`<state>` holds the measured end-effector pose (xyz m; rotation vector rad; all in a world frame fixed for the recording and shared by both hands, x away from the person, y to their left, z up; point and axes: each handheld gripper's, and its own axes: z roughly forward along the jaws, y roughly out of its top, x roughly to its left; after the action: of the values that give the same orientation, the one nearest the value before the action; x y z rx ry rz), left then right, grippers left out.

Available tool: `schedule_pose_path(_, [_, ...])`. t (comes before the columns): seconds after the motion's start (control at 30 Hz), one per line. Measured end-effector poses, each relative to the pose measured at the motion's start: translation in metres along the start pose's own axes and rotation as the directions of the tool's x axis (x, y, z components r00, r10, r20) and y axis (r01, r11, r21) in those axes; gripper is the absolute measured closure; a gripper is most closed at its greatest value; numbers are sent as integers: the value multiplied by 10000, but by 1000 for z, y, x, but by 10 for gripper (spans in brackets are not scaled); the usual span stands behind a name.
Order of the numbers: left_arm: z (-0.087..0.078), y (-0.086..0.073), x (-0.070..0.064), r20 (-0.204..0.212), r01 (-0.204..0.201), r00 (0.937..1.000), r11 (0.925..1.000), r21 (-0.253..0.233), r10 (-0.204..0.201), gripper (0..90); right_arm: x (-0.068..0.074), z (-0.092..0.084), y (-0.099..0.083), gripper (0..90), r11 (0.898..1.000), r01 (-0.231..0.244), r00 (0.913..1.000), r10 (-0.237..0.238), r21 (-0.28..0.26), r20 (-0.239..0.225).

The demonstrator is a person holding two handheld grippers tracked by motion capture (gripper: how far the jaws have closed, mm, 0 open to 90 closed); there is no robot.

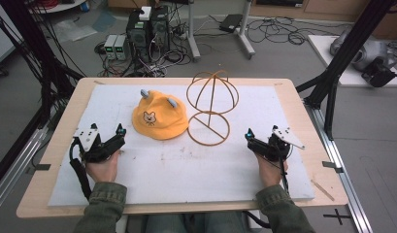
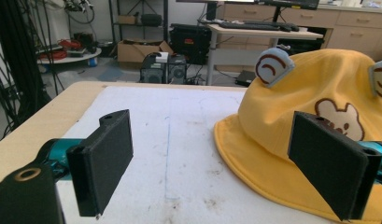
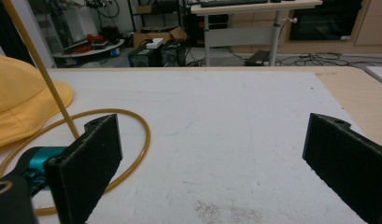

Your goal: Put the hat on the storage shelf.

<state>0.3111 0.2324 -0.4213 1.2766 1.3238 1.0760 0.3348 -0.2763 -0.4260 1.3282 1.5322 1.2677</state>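
A: Left tool [image 1: 119, 131]?
B: Jaws wide, empty, just short of the yellow hat [image 1: 160, 115], which lies flat on the bench [image 1: 55, 136].
A: Wire hat stand [image 1: 211, 108]?
B: Upright, bare, beside the hat.
A: Right tool [image 1: 248, 135]?
B: Wide, empty, near the stand's base. Nothing grasped yet; judged barely begun.
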Motion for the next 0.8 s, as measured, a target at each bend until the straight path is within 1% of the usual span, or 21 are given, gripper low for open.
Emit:
schedule_pose_path(0.13, [1, 3, -4, 141, -226, 9996, 9997, -35, 227, 145, 0, 1, 0, 44, 10000, -23, 10000, 23, -5, 16])
schedule_pose_path(0.2, [2, 4, -6, 182, -277, 9994, 9996, -61, 278, 145, -1, 1, 0, 44, 10000, -25, 10000, 25, -9, -4])
schedule_pose_path(0.3, [3, 6, -8, 310, -213, 9993, 9997, -82, 215, 145, -2, 2, 1, 44, 9999, -141, 9999, 141, 37, 15])
schedule_pose_path(0.4, [4, 10, -9, 384, -245, 9990, 9997, -66, 248, 145, -3, 3, 1, 44, 9999, -153, 9999, 153, 66, 12])
schedule_pose_path(0.47, [4, 11, -9, 618, -199, 9979, 9998, -97, 204, 148, -4, 4, 1, 44, 9998, -166, 9999, 166, 106, 14])
schedule_pose_path(0.53, [5, 14, -10, 826, -205, 9964, 9998, 26, 202, 148, -4, 4, 1, 44, 9996, -234, 9997, 234, 135, 26])
schedule_pose_path(0.57, [6, 15, -11, 958, -178, 9952, 9998, -14, 178, 148, -6, 5, 1, 44, 9994, -284, 9996, 283, 211, 43])
schedule_pose_path(0.63, [9, 18, -14, 1254, -50, 9921, 9999, 136, 32, 148, -6, 5, 0, 44, 9992, -323, 9995, 321, 256, 58])
schedule_pose_path(0.67, [12, 20, -16, 1414, -51, 9900, 9996, 268, 13, 148, -6, 6, 0, 44, 9991, -315, 9995, 313, 284, 71])
schedule_pose_path(0.73, [20, 24, -22, 1751, -198, 9845, 9978, 636, 83, 148, -6, 6, 1, 44, 9993, -277, 9996, 276, 256, 39])
schedule_pose_path(0.8, [28, 28, -29, 2129, -499, 9767, 9937, 1000, 276, 149, -6, 6, 1, 44, 9992, -295, 9996, 294, 261, 35])
